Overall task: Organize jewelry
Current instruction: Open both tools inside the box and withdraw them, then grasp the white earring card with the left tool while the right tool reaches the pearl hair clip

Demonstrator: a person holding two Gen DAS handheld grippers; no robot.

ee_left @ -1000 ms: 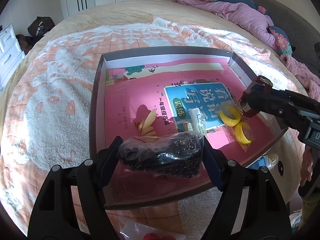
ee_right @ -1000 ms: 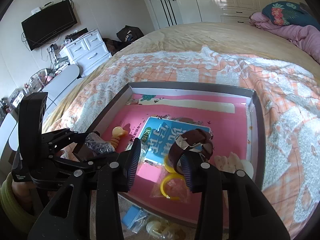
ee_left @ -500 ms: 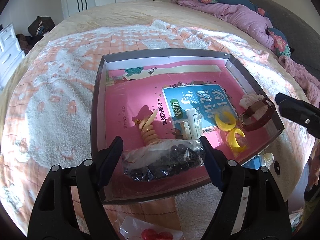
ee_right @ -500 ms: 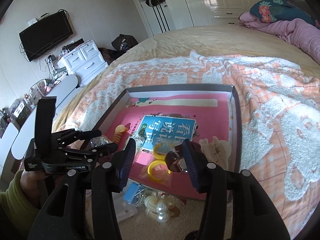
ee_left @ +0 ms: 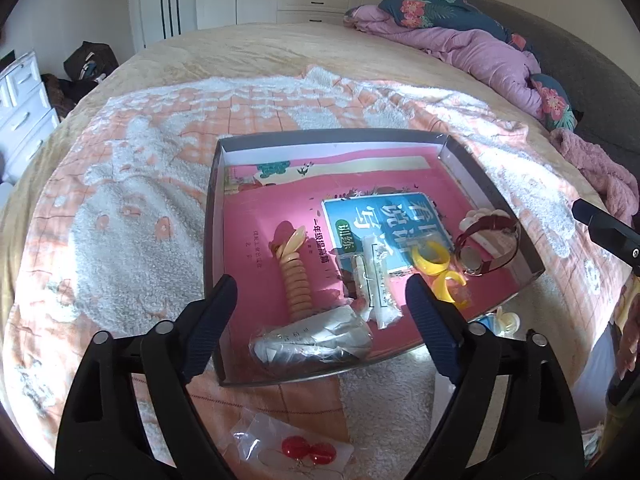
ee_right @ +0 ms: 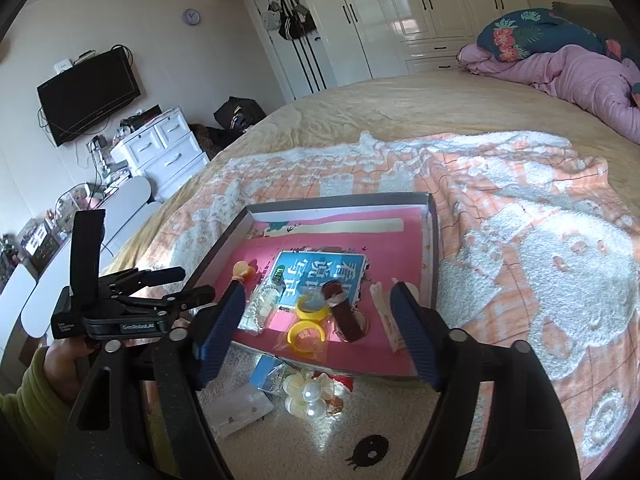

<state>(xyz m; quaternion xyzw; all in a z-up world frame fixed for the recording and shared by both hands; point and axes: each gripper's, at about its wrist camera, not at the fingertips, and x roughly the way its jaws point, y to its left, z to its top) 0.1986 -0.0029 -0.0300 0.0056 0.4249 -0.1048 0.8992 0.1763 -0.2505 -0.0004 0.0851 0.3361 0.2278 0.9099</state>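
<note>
**Both grippers open over the jewelry tray**

We see a shallow grey tray (ee_left: 486,184) lying on an orange-and-white fleece blanket (ee_left: 132,208) spread over the bed; a pink book cover with a blue panel (ee_left: 384,216) lines its floor.

Our left gripper (ee_left: 320,300) has just been opening, and its blue-padded jaws now stand wide apart above the tray's near edge, touching nothing. Below the gap between them, a clear bag of dark beads (ee_left: 312,338) rests on the tray floor by the near wall, its plastic glaring white in the sun. Just beyond it lies a string of peach disc beads (ee_left: 294,276), and beside that a narrow clear packet with pale contents (ee_left: 374,280).

Our right gripper (ee_right: 318,312) has likewise just been opening and holds nothing; its jaws are spread well apart. Between them in the right wrist view, but clear of the pads, a brown-strapped wristwatch (ee_right: 344,312) lies in the tray near the right corner, just beside two yellow open rings in a bag (ee_right: 308,322). A pale item (ee_left: 478,216) sits against the right wall behind the watch.

Outside the tray, on the blanket, we see red bead earrings in a clear bag (ee_left: 304,450) close to the left gripper, and pearl pieces (ee_right: 310,394) with a blue packet (ee_right: 268,368) just past the near edge.
</note>
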